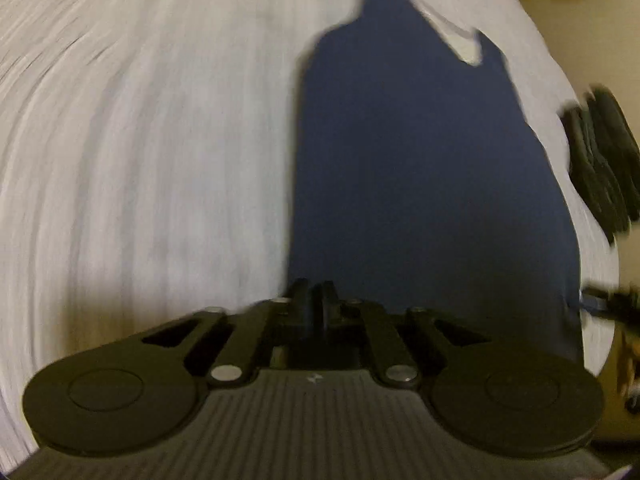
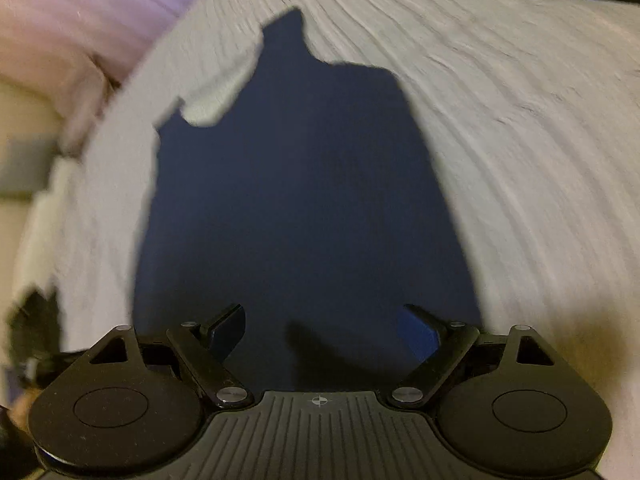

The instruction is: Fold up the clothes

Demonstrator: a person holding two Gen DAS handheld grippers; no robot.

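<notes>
Left gripper (image 1: 316, 294) pinched together, right gripper (image 2: 322, 330) spread, navy garment (image 2: 300, 200), white bedsheet (image 2: 520, 140)

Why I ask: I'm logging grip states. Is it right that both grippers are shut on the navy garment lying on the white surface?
Not quite. Only the left gripper is shut on the navy garment. The right wrist view shows the right gripper open, its fingers spread apart over the garment. The garment does lie on the white surface.

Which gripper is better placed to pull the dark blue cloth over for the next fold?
Probably the left gripper: its fingers are shut together at the near edge of the dark blue cloth, seemingly pinching it. The right gripper is open over the cloth, holding nothing, so it would first need to close.
</notes>
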